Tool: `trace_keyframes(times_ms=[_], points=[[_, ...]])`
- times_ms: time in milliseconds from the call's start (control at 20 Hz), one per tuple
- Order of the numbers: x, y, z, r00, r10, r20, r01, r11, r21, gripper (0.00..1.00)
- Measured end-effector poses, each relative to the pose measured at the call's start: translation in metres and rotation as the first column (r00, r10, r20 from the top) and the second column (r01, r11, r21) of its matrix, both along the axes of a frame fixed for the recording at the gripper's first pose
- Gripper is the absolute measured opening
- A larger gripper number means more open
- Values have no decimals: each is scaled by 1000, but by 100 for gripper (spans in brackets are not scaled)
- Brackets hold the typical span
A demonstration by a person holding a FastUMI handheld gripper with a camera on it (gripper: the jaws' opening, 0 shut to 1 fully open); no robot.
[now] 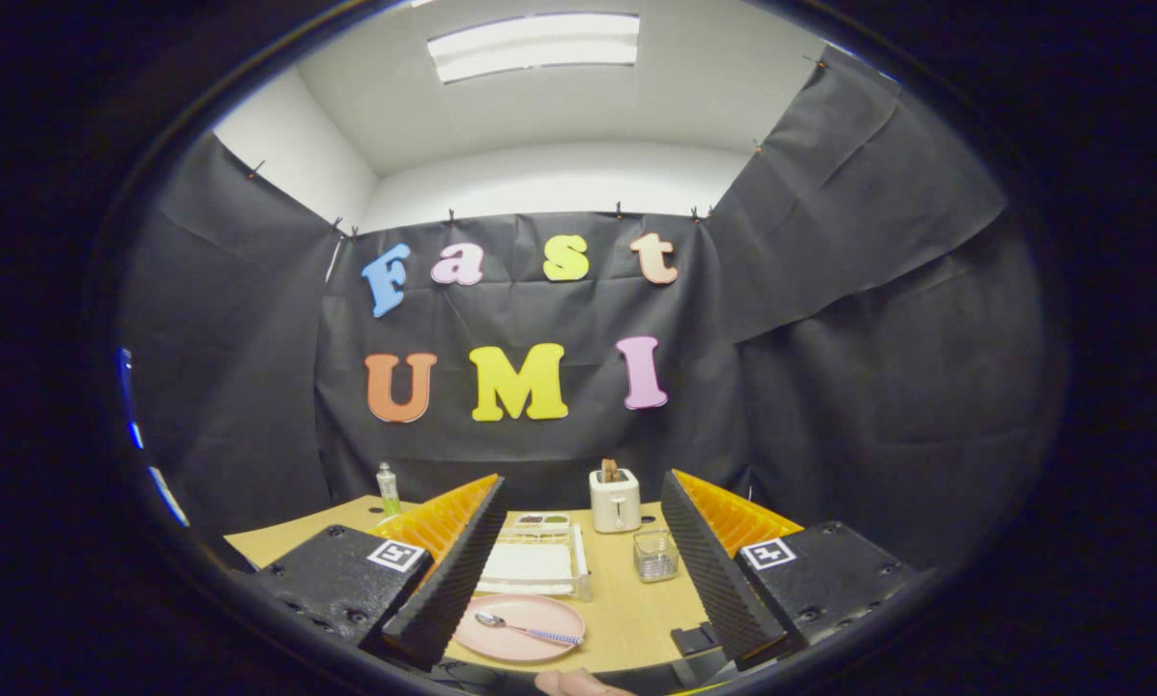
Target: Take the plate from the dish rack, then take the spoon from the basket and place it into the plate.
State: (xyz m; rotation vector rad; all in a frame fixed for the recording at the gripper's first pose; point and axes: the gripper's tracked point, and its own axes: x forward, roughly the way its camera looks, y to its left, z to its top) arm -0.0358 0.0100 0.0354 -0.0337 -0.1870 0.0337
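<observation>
On the surface [636, 604] between the tool's [578, 633] wide-spread, empty fingers: spoon [530, 629] lying in pink plate [519, 626], dish rack [536, 564] and basket [655, 554] beyond.

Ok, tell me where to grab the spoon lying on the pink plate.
Take the spoon by its patterned handle, coming down from above. It lies flat across the plate, bowl toward the dish rack side, so the thin handle is likely easiest to pinch across its width. The gripper is open, fingers apart.
</observation>
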Motion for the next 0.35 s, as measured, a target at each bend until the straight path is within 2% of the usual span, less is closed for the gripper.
trace_keyframes(times_ms=[350], points=[[6, -1, -3, 1000, -10, -15, 11, 1000, 17, 100]])
